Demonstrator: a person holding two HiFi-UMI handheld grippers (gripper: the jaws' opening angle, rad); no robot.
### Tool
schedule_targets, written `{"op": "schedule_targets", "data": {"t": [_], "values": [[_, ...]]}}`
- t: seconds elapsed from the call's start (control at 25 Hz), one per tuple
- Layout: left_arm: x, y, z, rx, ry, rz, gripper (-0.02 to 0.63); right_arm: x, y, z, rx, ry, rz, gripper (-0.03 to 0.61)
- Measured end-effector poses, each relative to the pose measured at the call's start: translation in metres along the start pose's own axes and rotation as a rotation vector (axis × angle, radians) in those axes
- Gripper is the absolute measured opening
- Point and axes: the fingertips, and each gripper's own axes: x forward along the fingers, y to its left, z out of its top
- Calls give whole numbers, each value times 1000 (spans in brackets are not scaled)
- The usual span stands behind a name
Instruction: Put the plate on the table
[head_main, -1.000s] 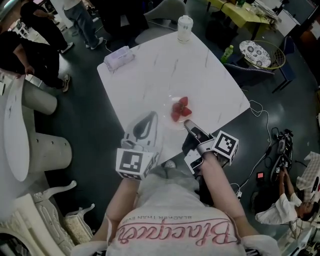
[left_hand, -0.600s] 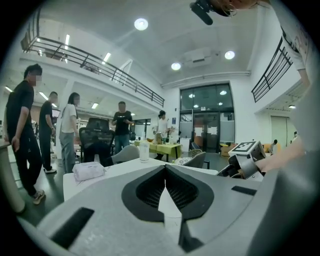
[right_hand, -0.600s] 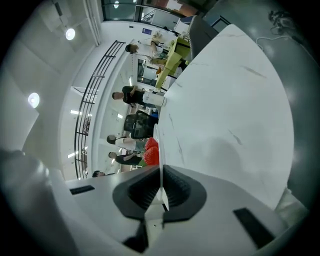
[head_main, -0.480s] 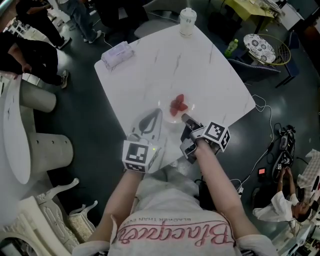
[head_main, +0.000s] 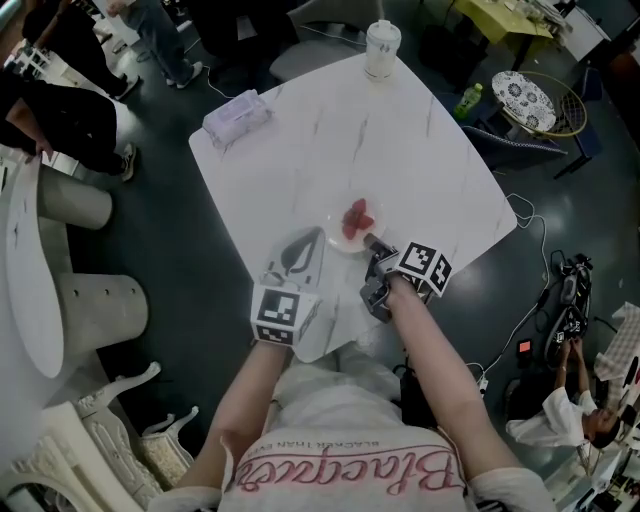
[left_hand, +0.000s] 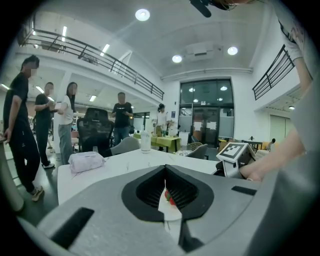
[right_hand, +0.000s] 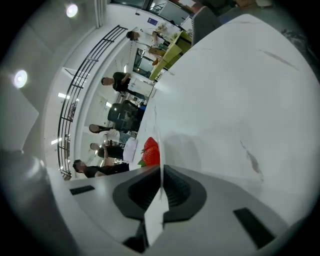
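A clear plate (head_main: 338, 233) with red strawberries (head_main: 356, 217) on it is at the near part of the white marble table (head_main: 400, 140). My right gripper (head_main: 370, 241) is shut on the plate's near rim. In the right gripper view that rim runs as a thin line up from the jaws (right_hand: 161, 167), with the strawberries (right_hand: 151, 151) just left of it. I cannot tell whether the plate touches the table. My left gripper (head_main: 316, 234) lies just left of the plate, its jaws (left_hand: 165, 169) together and holding nothing.
A lidded cup (head_main: 381, 48) stands at the table's far corner and a tissue pack (head_main: 237, 118) near its left edge. A green bottle (head_main: 467, 100) and a patterned chair (head_main: 523, 100) are beyond the right edge. People stand at the upper left.
The right gripper and the plate have moved a little farther in over the table. The left gripper has stayed beside it, still shut.
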Motion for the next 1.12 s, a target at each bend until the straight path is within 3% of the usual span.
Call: {"op": "schedule_targets", "data": {"t": [0.4,0.88,1.12], "values": [[16,13,-3,-6,10,-1,6,17,-11,14,-266,-2,-151,29],[16,11,-25,-24,53,-9,6,22,-16,39,-689,-28,-403,111],[16,9,-27,-19,62,-15,6,26,-20,41,-765,-16,-425,123]]}}
